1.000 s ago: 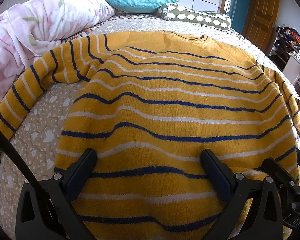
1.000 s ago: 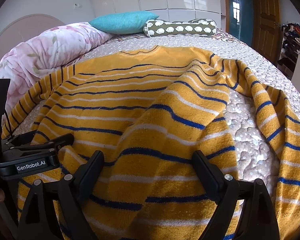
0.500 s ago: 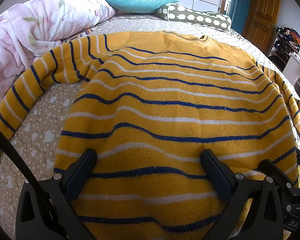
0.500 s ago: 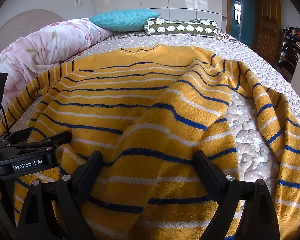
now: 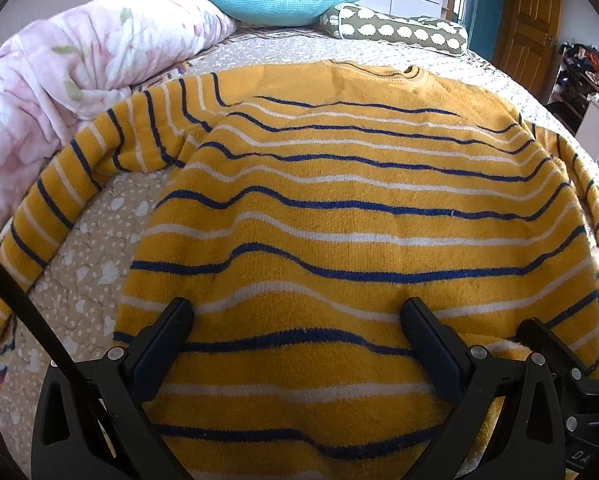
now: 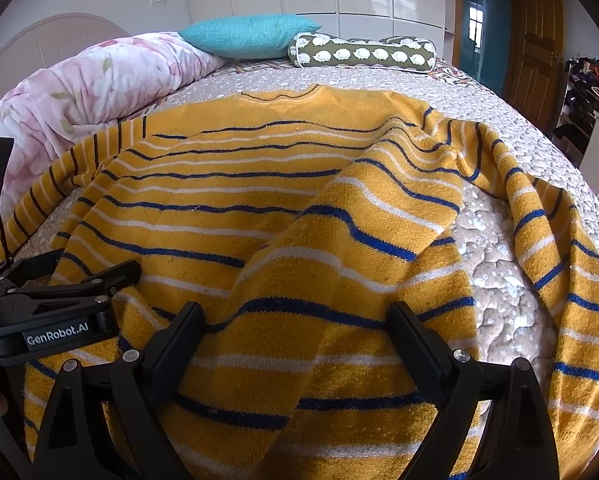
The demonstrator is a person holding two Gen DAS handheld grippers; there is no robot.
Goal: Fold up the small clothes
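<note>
- Bed (image 5: 99, 248): quilted spotted cover, seen under the garment in both views.
- Floral duvet (image 5: 79, 64): bunched along the left edge, just beside one sleeve.
- Yellow striped sweater (image 5: 339, 208): spread flat, neckline toward the pillows; in the right wrist view the right side is seen lifted higher and drawn further over the body than a second ago. The first side fold is judged under way, not yet laid down.
- Teal pillow (image 5: 275, 0) and sheep-print bolster (image 6: 359, 54): at the head, untouched.
- Left gripper (image 5: 295, 344): jaws spread wide over the hem, nothing pinched.
- Right gripper (image 6: 295, 344): jaws spread, raised fabric lying between them, no pinch seen.
</note>
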